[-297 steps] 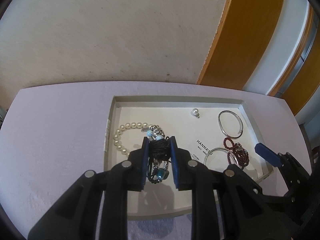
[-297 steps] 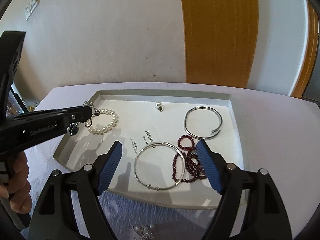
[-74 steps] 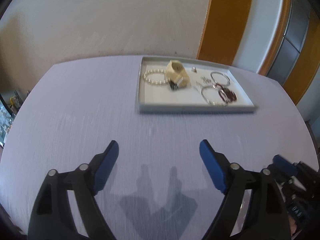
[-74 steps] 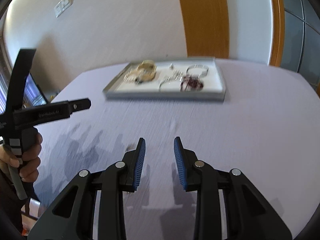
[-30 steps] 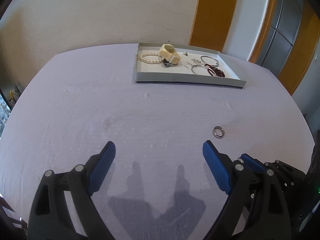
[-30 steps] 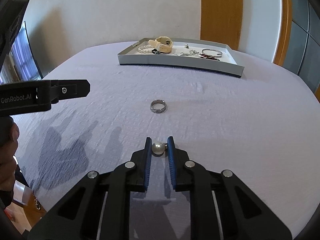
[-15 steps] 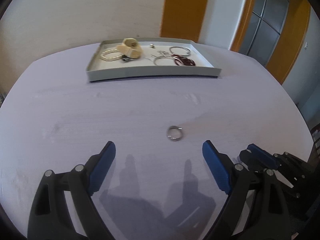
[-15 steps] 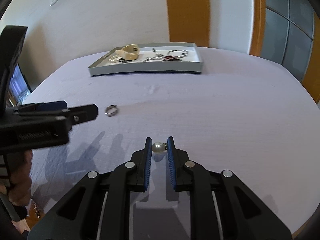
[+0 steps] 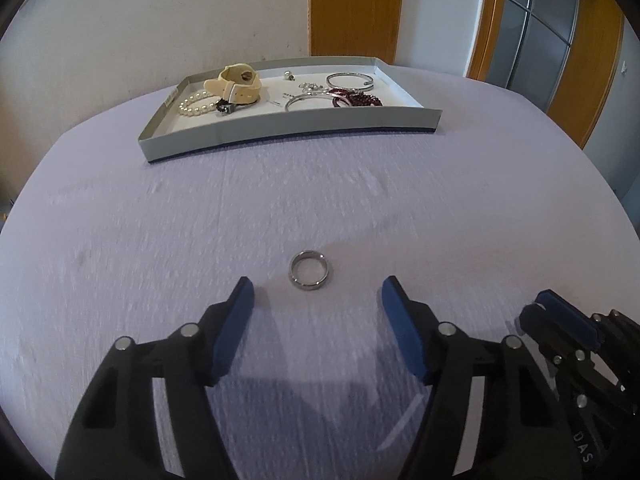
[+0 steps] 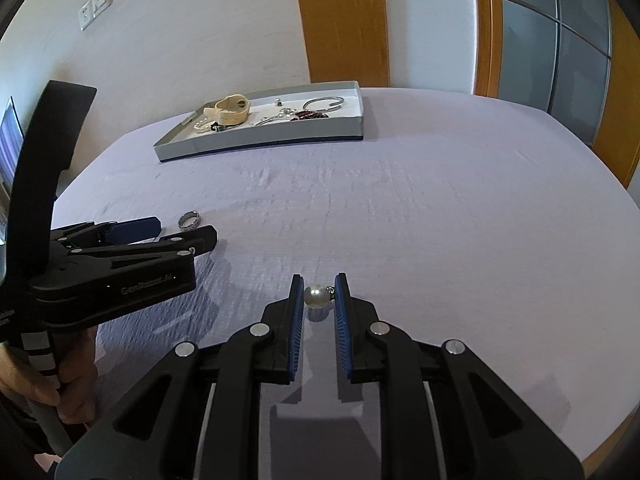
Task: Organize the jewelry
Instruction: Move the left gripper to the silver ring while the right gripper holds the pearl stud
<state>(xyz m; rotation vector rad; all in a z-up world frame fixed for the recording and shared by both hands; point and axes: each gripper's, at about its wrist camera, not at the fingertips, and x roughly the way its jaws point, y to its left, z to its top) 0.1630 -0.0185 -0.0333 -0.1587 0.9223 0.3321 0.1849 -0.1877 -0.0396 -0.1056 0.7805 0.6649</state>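
A silver ring (image 9: 311, 270) lies flat on the lilac tablecloth. My left gripper (image 9: 316, 298) is open, with the ring just ahead of and between its blue pads; the ring also shows in the right wrist view (image 10: 189, 219) beside the left gripper (image 10: 176, 230). My right gripper (image 10: 317, 286) is shut on a white pearl earring (image 10: 316, 295) held just above the cloth. The grey jewelry tray (image 9: 280, 130) at the far side holds a pearl bracelet (image 9: 196, 103), a cream watch (image 9: 236, 84), silver bangles (image 9: 350, 80) and dark red beads (image 9: 360, 99).
The round table is covered by a lilac cloth (image 9: 160, 220). The tray also shows in the right wrist view (image 10: 276, 136). A wall and an orange door frame (image 9: 356, 8) stand behind the table. The right gripper's tip (image 9: 560, 316) shows at the left view's lower right.
My left gripper has moved forward and right, so the ring now lies between its open fingertips. My right gripper still holds the pearl earring and has swung slightly.
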